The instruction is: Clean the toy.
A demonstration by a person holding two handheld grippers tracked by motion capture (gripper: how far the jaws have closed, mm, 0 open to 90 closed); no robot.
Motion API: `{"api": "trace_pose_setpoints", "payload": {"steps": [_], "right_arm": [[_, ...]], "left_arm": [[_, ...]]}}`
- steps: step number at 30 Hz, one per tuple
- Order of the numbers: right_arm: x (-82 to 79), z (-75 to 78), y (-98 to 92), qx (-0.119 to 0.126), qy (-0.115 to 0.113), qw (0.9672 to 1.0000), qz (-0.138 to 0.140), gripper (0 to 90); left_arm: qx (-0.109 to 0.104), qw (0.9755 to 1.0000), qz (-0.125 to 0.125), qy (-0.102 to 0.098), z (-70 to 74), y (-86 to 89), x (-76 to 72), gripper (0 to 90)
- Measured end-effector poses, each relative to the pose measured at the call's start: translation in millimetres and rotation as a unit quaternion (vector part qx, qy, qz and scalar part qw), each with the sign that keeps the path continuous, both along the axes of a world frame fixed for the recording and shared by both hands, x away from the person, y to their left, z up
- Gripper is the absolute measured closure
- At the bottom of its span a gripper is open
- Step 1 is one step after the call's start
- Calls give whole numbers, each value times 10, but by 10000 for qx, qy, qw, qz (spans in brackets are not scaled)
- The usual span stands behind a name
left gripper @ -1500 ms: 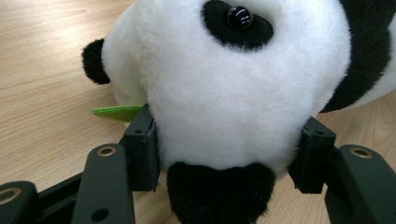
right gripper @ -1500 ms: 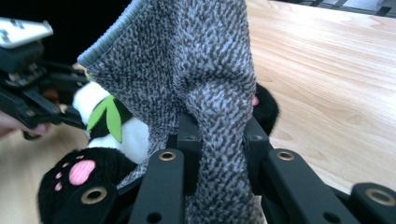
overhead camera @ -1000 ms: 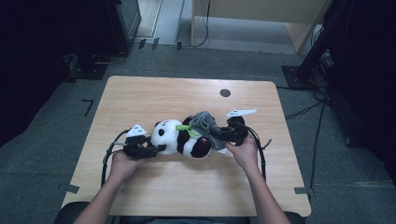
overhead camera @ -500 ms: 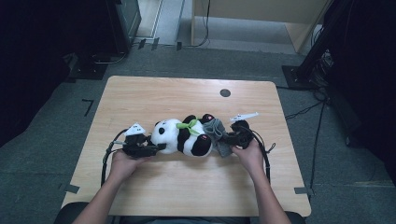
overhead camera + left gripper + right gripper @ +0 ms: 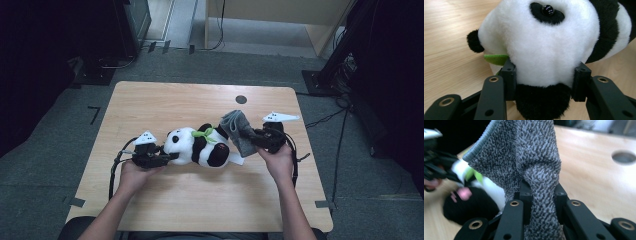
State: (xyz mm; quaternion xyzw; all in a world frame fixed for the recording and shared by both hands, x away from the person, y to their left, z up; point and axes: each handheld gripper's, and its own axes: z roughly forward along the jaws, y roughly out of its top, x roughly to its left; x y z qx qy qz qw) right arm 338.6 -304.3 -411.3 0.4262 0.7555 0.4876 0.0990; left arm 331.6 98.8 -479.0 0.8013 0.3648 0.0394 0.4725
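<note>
A: Panda (image 5: pixel 197 146) lies on its side across the middle of the surface (image 5: pixel 165 100), long axis running left to right, head toward our left tool (image 5: pixel 167 158), legs toward our right tool (image 5: pixel 254 139).

B: Our left tool has just been closing, and its jaws now press the white head from both sides, as the left gripper view shows. Our right tool is clamped nearly shut on a bunched grey cloth (image 5: pixel 239 130), held up just off the panda's leg end.

A: So the cloth sits right of the toy, on the nearer hand's side. We judge it must travel leftward along the body.

B: Agreed. With the head pinned, the toy shouldn't slide.
</note>
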Motion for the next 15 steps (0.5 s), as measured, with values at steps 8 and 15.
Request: {"api": "trace_pose_setpoints", "payload": {"steps": [8, 15], "right_arm": [[107, -23, 412, -441, 35, 9978, 495, 774], [321, -189, 421, -422, 283, 9978, 434, 777]], "left_arm": [[1, 10000, -54, 28, 0, -9, -98, 501], [-215, 9998, -5, 7, 0, 5, -87, 265]]}}
